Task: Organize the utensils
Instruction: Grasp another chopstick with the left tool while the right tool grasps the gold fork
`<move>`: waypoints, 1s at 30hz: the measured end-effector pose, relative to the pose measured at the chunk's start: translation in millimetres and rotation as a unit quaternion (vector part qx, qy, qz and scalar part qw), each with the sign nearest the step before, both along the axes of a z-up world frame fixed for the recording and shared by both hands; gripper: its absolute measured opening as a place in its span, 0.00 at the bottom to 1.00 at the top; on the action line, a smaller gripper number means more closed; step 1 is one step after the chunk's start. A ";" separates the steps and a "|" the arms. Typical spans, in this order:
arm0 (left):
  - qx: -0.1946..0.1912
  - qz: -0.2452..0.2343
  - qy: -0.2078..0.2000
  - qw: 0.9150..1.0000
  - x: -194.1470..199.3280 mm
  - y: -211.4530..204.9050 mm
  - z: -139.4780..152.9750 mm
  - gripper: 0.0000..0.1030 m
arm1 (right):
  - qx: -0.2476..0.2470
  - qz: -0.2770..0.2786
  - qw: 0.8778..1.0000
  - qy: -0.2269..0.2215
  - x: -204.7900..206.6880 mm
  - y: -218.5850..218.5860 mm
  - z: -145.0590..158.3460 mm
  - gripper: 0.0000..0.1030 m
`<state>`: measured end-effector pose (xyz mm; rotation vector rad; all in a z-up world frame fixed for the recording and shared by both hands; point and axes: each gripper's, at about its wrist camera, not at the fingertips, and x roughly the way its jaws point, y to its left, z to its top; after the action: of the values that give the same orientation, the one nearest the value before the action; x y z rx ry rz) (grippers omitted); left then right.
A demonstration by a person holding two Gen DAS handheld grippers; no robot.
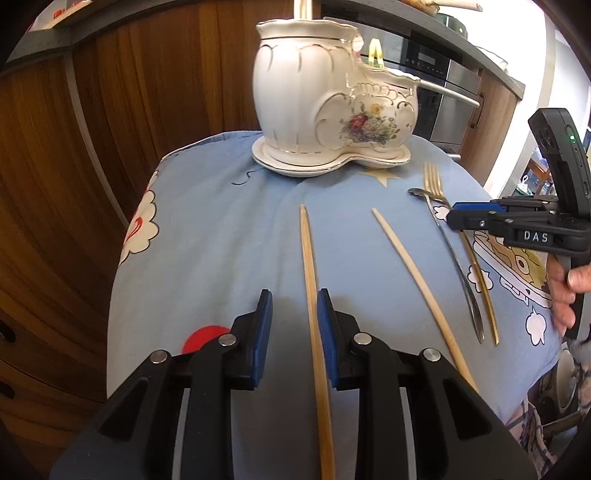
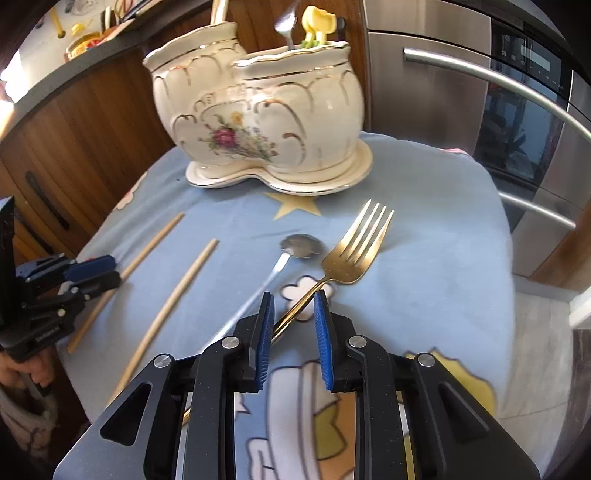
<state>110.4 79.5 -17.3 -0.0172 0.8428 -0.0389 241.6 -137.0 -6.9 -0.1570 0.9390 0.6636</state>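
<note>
A white floral ceramic utensil holder [image 1: 325,107] [image 2: 266,110] stands at the back of the blue cloth. Two wooden chopsticks lie on the cloth: one [image 1: 310,266] [image 2: 147,254] passes between the fingers of my open left gripper [image 1: 294,295], the other [image 1: 413,280] [image 2: 177,299] lies to its right. A gold fork [image 2: 351,251] [image 1: 436,184] and a silver spoon [image 2: 299,245] [image 1: 454,258] lie further right. My right gripper [image 2: 294,297] is open with the fork handle between its fingers. It shows from the side in the left wrist view [image 1: 452,218].
The holder has a spoon [image 2: 286,26] and a yellow item [image 2: 317,18] in it. Wooden cabinets [image 1: 74,147] stand to the left and a steel oven [image 2: 517,110] with bar handles to the right. The cloth-covered surface [image 1: 221,221] drops off on all sides.
</note>
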 end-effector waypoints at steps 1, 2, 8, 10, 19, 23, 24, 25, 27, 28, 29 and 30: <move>0.000 -0.001 0.001 1.000 0.3 1.7 0.0 0.24 | -0.007 -0.001 1.000 0.000 1.6 -1.9 1.0 0.21; 0.000 -0.002 0.002 1.000 0.4 2.1 0.2 0.24 | -0.011 -0.002 1.000 0.002 2.9 -3.5 1.1 0.21; 0.006 -0.007 0.006 1.000 6.3 -1.7 0.9 0.24 | -0.009 -0.010 0.999 0.029 13.5 -4.9 -0.8 0.21; 0.005 -0.012 0.007 1.000 8.8 -3.8 1.4 0.24 | -0.022 -0.003 1.000 0.017 10.9 -0.8 -0.3 0.22; 0.023 -0.039 0.034 0.998 16.9 -2.5 0.5 0.24 | -0.076 0.023 0.997 -0.004 8.1 -9.3 3.2 0.15; 0.041 -0.062 0.053 0.996 23.1 -4.4 2.7 0.24 | -0.109 0.028 0.994 -0.010 10.4 -17.5 4.6 0.15; 0.039 -0.065 0.058 0.995 24.8 -3.6 3.2 0.24 | -0.115 0.030 0.993 -0.008 11.6 -18.9 4.6 0.15; 0.038 -0.072 0.066 0.995 27.9 -2.3 3.5 0.24 | -0.119 0.032 0.992 -0.005 13.1 -20.0 4.2 0.15; 0.042 -0.083 0.077 0.993 32.6 -2.2 4.5 0.24 | -0.119 0.032 0.992 0.002 15.8 -21.4 3.4 0.15; 0.045 -0.090 0.084 0.991 35.6 -2.7 4.9 0.24 | -0.116 0.033 0.993 0.009 18.4 -22.3 3.3 0.15; 0.046 -0.097 0.092 0.990 38.8 -2.8 5.3 0.24 | -0.115 0.034 0.993 0.012 19.9 -22.2 3.6 0.16; 0.043 -0.104 0.100 0.989 42.1 -2.2 6.0 0.24 | -0.116 0.037 0.992 0.015 21.3 -21.6 3.8 0.16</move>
<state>152.5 77.3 -11.3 0.1511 1.0443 -0.1987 262.9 -158.7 -3.2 -0.3915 1.0421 0.6248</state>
